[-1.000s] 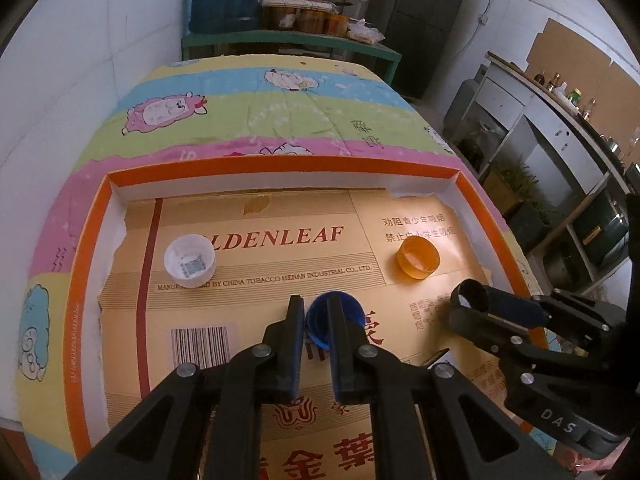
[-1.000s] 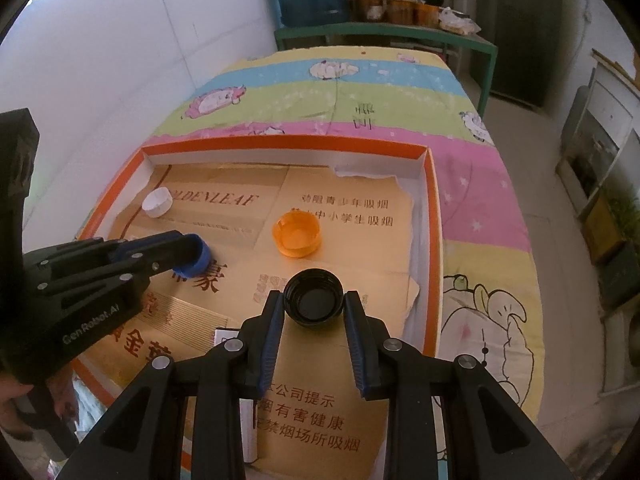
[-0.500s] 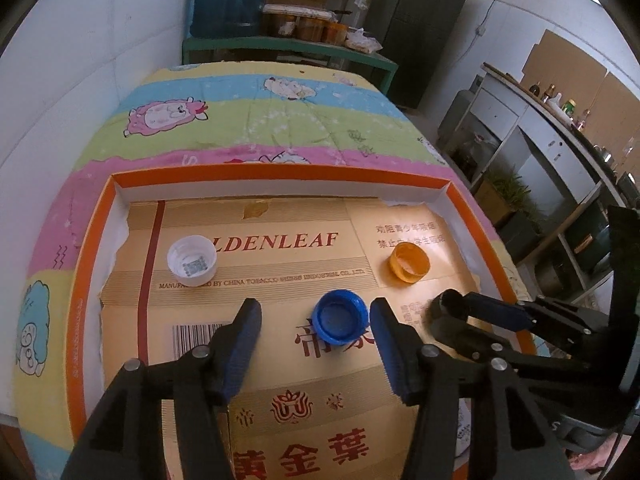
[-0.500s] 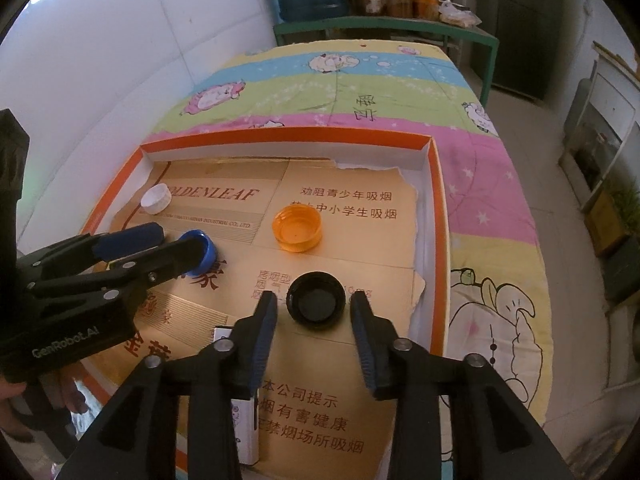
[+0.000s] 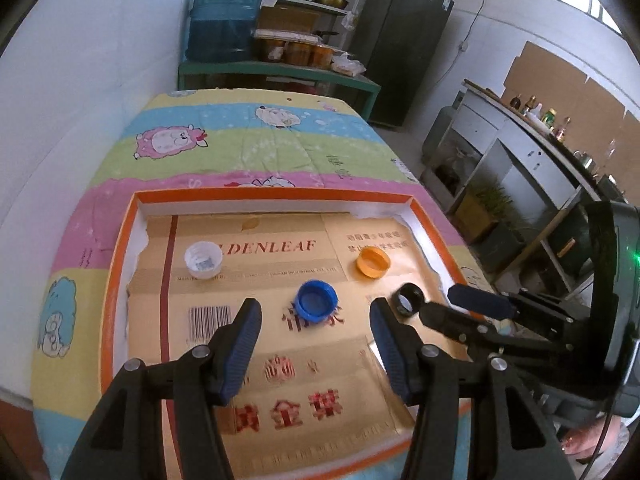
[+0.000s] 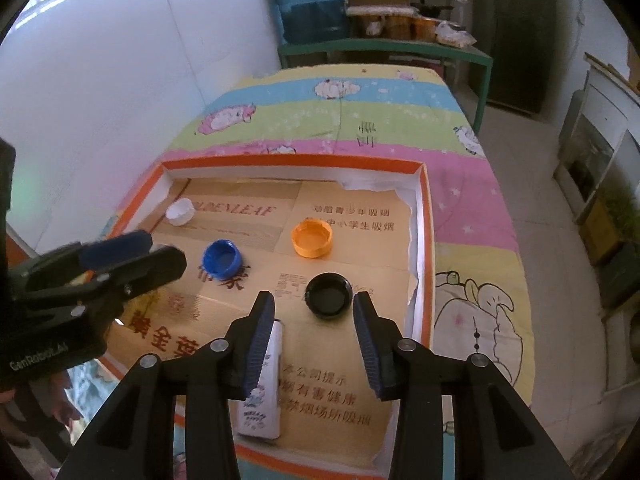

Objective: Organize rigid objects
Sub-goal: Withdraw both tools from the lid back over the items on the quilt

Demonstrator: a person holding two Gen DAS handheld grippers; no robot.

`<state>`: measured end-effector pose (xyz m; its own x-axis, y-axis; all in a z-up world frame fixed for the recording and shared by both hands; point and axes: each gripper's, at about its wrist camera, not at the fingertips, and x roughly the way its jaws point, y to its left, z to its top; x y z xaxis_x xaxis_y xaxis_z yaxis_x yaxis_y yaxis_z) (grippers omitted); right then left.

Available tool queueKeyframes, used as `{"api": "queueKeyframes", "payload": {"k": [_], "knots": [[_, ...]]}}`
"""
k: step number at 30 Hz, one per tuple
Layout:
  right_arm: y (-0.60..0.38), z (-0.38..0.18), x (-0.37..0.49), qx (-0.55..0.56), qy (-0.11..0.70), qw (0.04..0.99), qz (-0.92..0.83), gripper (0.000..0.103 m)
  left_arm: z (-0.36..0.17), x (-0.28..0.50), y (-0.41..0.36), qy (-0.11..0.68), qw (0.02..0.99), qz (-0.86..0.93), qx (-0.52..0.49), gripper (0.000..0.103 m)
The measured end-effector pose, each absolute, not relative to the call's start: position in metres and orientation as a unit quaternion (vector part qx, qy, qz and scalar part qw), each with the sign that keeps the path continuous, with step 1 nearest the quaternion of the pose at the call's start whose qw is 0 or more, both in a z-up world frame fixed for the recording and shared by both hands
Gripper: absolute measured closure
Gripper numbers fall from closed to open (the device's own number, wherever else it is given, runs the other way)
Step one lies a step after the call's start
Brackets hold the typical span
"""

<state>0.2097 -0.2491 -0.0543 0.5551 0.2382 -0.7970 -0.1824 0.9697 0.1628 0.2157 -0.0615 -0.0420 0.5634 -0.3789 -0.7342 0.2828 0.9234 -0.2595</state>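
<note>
A shallow tray point(image 5: 120, 280) with an orange rim lies on a bed point(image 5: 248, 148) covered by a striped cartoon-sheep quilt. A cardboard sheet point(image 5: 256, 280) lines the tray. Its red print reads "DENLEAF" in the left wrist view, with a barcode and large red Chinese characters nearer the camera; the smaller lines are too blurred to read.

Four caps rest open side up on the cardboard, well apart from one another:
- white cap point(image 5: 203, 259), at the far left, covering the start of the red print;
- blue cap point(image 5: 316, 306), in the middle;
- orange cap point(image 5: 373, 262), toward the far right;
- black cap point(image 6: 329, 294), nearest the right rim.

A white box point(image 6: 262, 392) with a small printed label lies flat on the cardboard just beside the left finger of the right tool.

The left tool point(image 5: 316, 350) points steeply down, jaws wide apart and empty, the blue cap lying on the cardboard beyond the fingertips. Its body carries the marking "GenRobot.AI" in the right wrist view.

The right tool point(image 6: 314, 334) also points steeply down, jaws apart and empty. The black cap lies just beyond the fingertips, clear of both pads.
</note>
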Motion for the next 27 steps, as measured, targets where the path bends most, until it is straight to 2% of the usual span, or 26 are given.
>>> {"api": "queueKeyframes", "payload": {"k": [11, 27], "knots": [[-0.258, 0.009, 0.151, 0.056, 0.370, 0.920, 0.116, 0.061, -0.016, 0.162, -0.046, 0.401, 0.890, -0.208, -0.062, 0.047], [-0.245, 0.047, 0.060, 0.054, 0.339, 0.933, 0.108, 0.061, 0.012, 0.080, -0.014, 0.365, 0.911, -0.182, -0.063, 0.047]]}}
